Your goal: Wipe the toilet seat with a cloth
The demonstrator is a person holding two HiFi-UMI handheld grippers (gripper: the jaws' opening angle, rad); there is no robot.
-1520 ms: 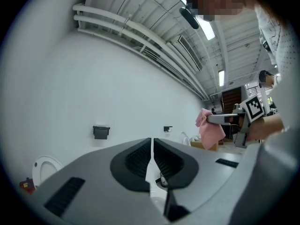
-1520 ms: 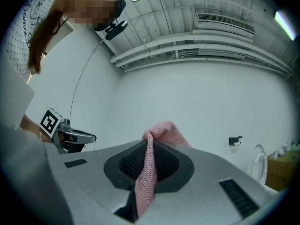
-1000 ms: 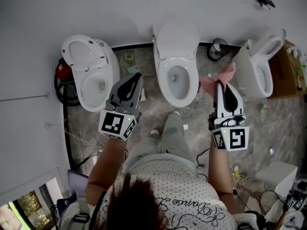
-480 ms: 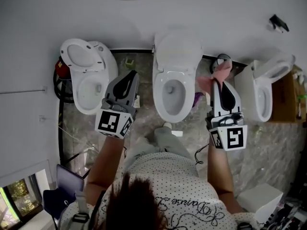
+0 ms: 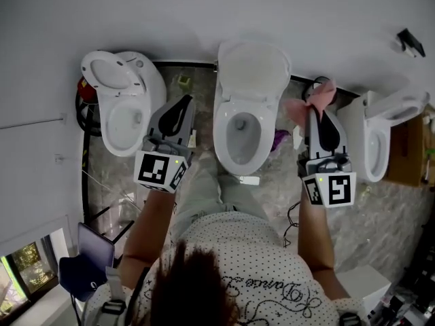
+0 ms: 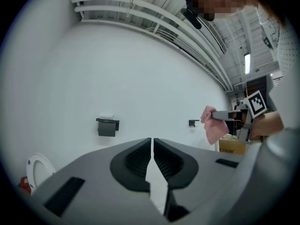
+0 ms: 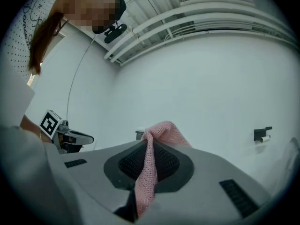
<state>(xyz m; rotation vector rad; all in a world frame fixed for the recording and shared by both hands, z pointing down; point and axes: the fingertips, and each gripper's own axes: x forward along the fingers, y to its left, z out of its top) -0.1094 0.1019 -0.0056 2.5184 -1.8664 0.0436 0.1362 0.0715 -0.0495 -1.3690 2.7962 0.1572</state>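
Observation:
The middle white toilet (image 5: pixel 250 117) stands with its lid up against the wall, and its seat ring (image 5: pixel 220 131) lies down around the bowl. A pink cloth (image 5: pixel 307 105) hangs from my right gripper (image 5: pixel 314 111), which is shut on it just right of the bowl, in the air. In the right gripper view the cloth (image 7: pixel 151 165) runs down between the dark pads. My left gripper (image 5: pixel 184 100) hovers left of the bowl, shut with nothing in it. In the left gripper view its jaws (image 6: pixel 153 140) meet tip to tip, and the cloth (image 6: pixel 213 129) shows at the right.
A second toilet (image 5: pixel 124 111) stands at the left and a third (image 5: pixel 378 147) at the right, both with lids up. A cardboard box (image 5: pixel 414 151) sits at the far right. A purple item (image 5: pixel 281 140) lies on the marbled floor. A paper holder (image 6: pixel 107 125) hangs on the wall.
The person has stepped closer to the middle toilet, so it now lies centred between the grippers. Both grippers keep their state; the right one still carries the pink cloth.

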